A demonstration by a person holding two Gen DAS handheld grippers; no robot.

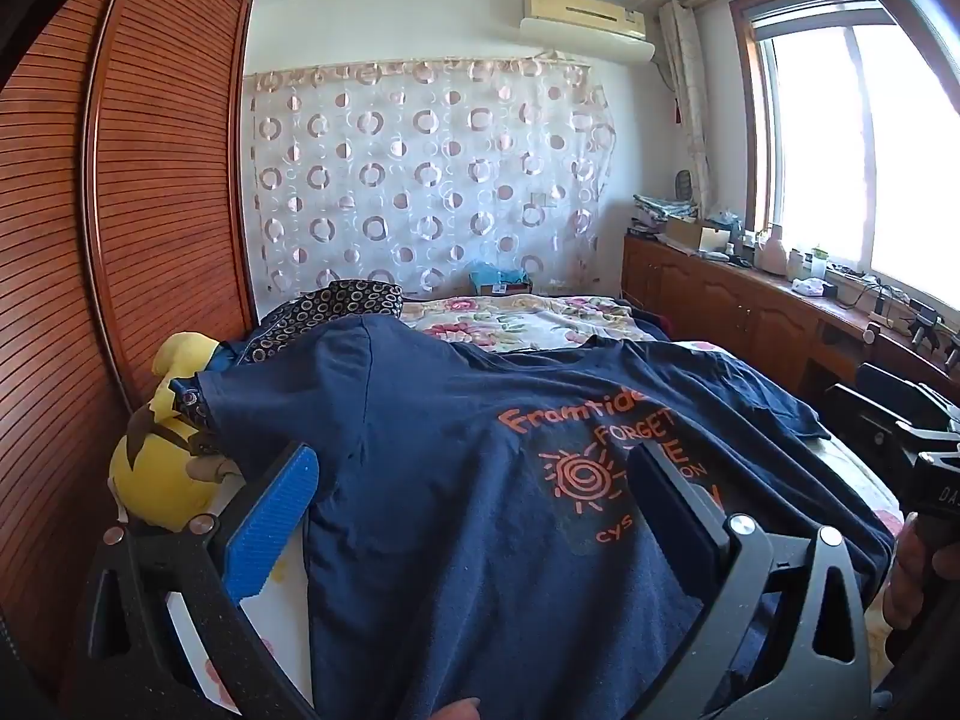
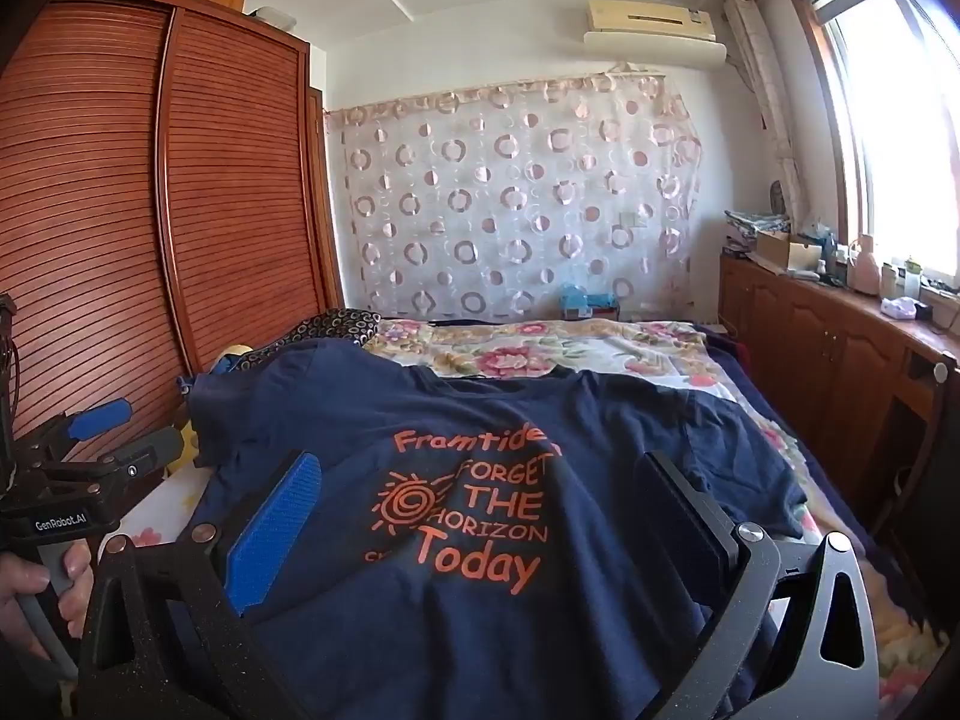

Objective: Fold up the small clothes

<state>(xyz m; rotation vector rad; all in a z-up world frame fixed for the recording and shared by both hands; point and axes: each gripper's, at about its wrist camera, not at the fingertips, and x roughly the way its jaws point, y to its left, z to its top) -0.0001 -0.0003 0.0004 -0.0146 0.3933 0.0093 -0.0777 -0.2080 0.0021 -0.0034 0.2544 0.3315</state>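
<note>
- my left tongs (image 1: 474, 498) hang over the near part of the navy t-shirt (image 1: 456, 450), jaws spread wide apart, nothing pinched between them. the blue pad (image 1: 273, 525) sits over the shirt's left edge.
- my right tongs (image 2: 480, 516) are just as wide apart, held above the same shirt, straddling the orange print (image 2: 474, 504) that reads "forget the horizon today". no cloth is caught in them.
- the t-shirt lies spread across the near end of the bed (image 2: 690, 360), print side up, one sleeve (image 1: 270, 384) draped up over a lump at the left.
- beside that sleeve a yellow plush toy (image 1: 162, 474) sits wedged between the bed and the slatted wooden wardrobe (image 1: 150, 210); it crowds the shirt's left side.
- a dark fabric with ring pattern (image 1: 342, 300) is bunched just behind the shirt, touching or nearly touching its top edge.
- farther back is the floral bedspread (image 2: 528, 354), and a blue box-like item (image 2: 585, 303) at the head of the bed.
- a sheer curtain with circles (image 2: 516, 204) covers the far wall, an air conditioner (image 2: 654, 24) above it.
- along the right runs a low wooden cabinet (image 2: 828, 330) under the window (image 1: 870, 138), its top cluttered with bottles and boxes.
- in the right view my left hand (image 2: 36, 588) grips the other tool's handle at the frame edge.
</note>
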